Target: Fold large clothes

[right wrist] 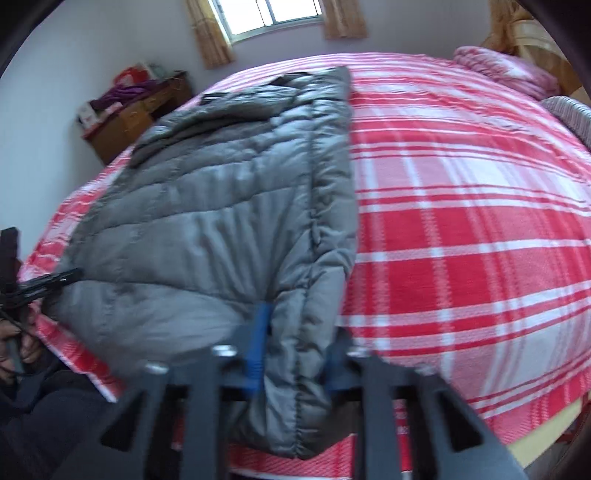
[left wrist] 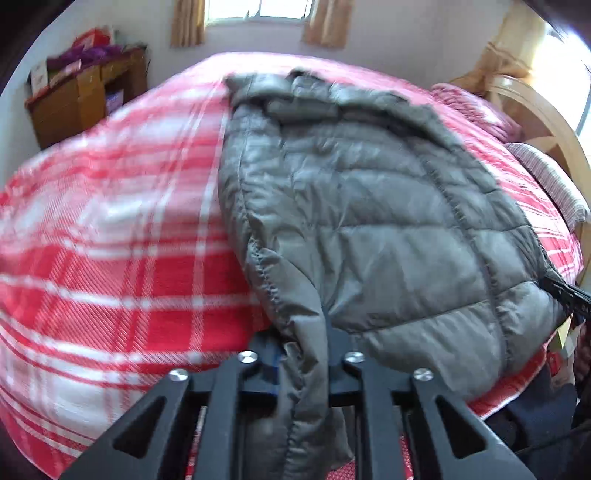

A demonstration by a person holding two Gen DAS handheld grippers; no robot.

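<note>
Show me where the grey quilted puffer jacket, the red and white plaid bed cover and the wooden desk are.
Grey quilted puffer jacket (left wrist: 388, 206): left wrist view, middle of its padded body.
Red and white plaid bed cover (right wrist: 461, 240): right wrist view, bare part beside the jacket.
Wooden desk (right wrist: 129, 125): right wrist view, its drawer front.

The left wrist camera sits close above its gripper (left wrist: 303, 354) at the jacket's (left wrist: 369, 221) near left corner, looking down and across the bed (left wrist: 110, 240) toward the window (left wrist: 258, 11). The right wrist camera looks likewise from the near right corner. The 2 views share jacket, bed, window and cabinet (right wrist: 129, 122).
</note>
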